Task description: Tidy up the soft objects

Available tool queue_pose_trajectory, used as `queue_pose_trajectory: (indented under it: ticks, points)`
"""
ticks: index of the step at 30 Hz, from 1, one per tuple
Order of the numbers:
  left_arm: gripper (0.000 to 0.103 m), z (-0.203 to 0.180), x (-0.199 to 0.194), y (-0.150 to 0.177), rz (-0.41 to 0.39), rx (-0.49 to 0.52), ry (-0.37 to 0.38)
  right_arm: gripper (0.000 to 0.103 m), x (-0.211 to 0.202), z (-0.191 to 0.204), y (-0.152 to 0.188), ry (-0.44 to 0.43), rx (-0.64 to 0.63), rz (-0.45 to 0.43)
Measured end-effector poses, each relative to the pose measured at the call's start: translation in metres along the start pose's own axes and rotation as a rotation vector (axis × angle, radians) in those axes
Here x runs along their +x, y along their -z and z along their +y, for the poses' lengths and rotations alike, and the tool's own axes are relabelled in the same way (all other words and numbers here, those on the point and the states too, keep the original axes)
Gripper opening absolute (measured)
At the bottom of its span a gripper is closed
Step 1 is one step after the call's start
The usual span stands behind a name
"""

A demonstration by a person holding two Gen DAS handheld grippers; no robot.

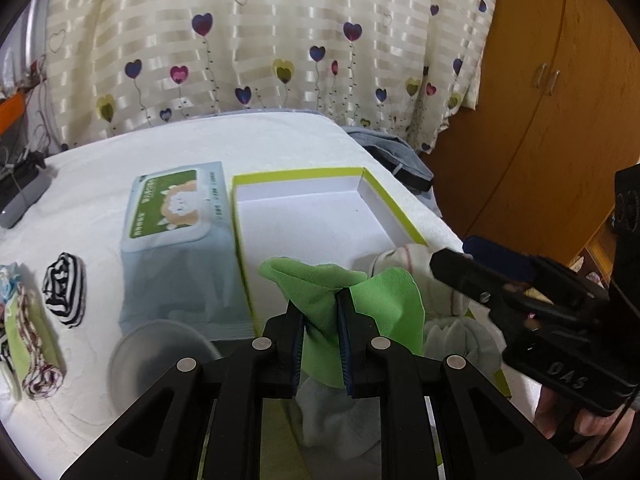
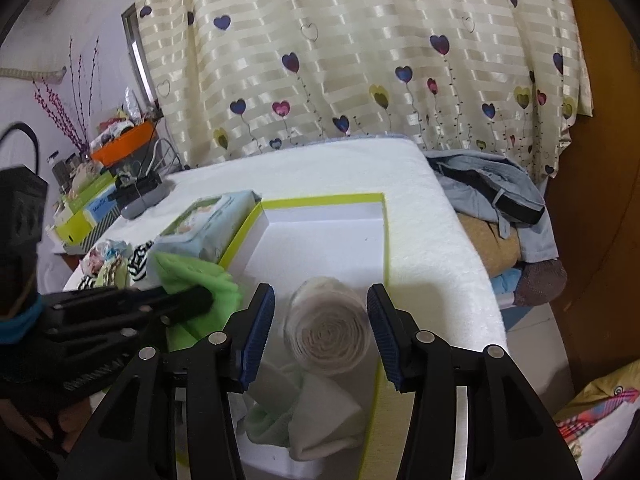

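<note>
Cream striped curtain (image 1: 256, 40) (heart balloons printed on it) hangs beside a wooden wardrobe (image 1: 552, 100)

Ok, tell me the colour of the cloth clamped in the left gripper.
Bright green cloth, clearest in the left wrist view.

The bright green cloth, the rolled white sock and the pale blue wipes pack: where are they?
Bright green cloth (image 1: 376, 292): left wrist view, flat flap.
Rolled white sock (image 2: 330, 338): right wrist view, spiral end.
Pale blue wipes pack (image 1: 168, 204): left wrist view, green lid label.

Both wrist views close, angled down – share open box (image 1: 320, 216) (image 2: 320, 232).
</note>
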State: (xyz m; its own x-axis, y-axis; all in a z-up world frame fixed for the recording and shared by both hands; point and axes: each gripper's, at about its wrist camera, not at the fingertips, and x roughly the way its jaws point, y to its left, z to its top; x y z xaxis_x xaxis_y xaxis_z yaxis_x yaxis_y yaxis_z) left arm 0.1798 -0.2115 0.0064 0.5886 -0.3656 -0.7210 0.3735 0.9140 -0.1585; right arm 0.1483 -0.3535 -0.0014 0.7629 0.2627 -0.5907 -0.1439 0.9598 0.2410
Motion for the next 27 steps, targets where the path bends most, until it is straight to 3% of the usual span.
queue_pose_trajectory:
  ticks: [4,19,23,27]
  points:
    - [0.023,0.001,0.004,-0.001,0.010,-0.007,0.019,0.050,-0.004,-0.002,-0.003,0.004,0.009,-0.014]
    - [0.024,0.005,-0.017,0.002,-0.033,-0.017,0.011,0.049,-0.016,-0.001,0.011,-0.010,0.011,0.002]
    - [0.024,0.007,-0.030,0.005,-0.051,-0.021,0.010,0.034,-0.011,0.001,0.020,-0.014,0.019,0.034]
    - [0.024,0.010,-0.040,0.010,-0.060,-0.026,0.004,0.033,0.000,0.005,0.021,-0.028,0.019,0.058]
